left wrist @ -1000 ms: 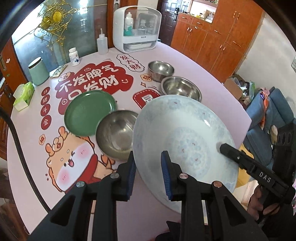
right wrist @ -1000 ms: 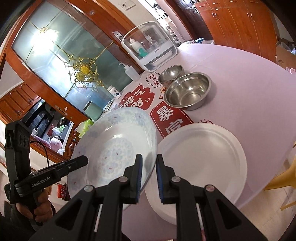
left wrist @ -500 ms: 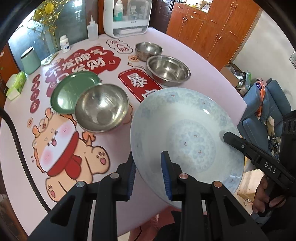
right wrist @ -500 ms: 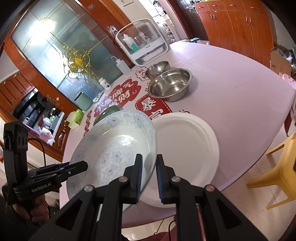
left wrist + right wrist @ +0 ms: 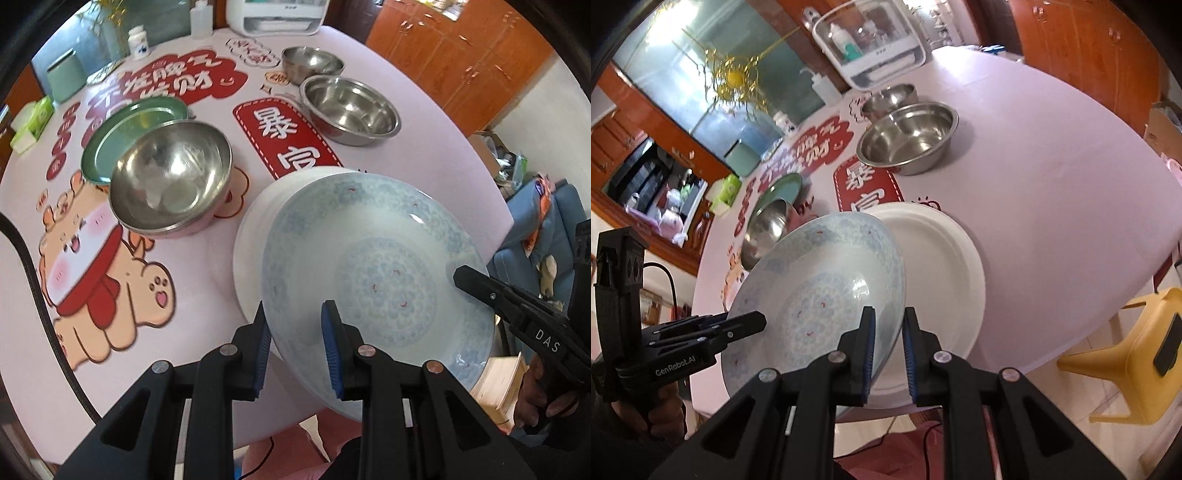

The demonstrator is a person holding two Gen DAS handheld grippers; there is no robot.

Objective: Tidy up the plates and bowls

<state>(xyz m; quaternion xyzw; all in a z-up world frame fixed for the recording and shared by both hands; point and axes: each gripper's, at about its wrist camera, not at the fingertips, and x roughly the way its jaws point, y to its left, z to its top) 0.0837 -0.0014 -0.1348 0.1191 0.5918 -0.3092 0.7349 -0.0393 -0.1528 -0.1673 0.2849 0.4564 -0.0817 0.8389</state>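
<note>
A pale blue patterned plate [image 5: 380, 273] is held tilted in the air by both grippers, one on each side of its rim. My left gripper [image 5: 297, 347] is shut on its near rim. My right gripper [image 5: 888, 354] is shut on the opposite rim of the same plate [image 5: 820, 295]. Below it a white plate [image 5: 945, 273] lies on the pink table; its edge shows in the left wrist view [image 5: 251, 236]. A steel bowl [image 5: 170, 177] sits on a green plate [image 5: 110, 140]. Two more steel bowls, a large one [image 5: 351, 110] and a small one [image 5: 312, 62], stand farther back.
The round table [image 5: 1052, 177] has a pink cloth with red and cartoon prints. A white appliance [image 5: 871, 48], bottles, a green canister [image 5: 66, 74] and a tissue box [image 5: 33, 122] stand at the far edge. A yellow stool [image 5: 1137, 354] is beside the table.
Both grippers have carried the blue plate toward the table's near edge and over the white plate, which now shows under it in the left wrist view.
</note>
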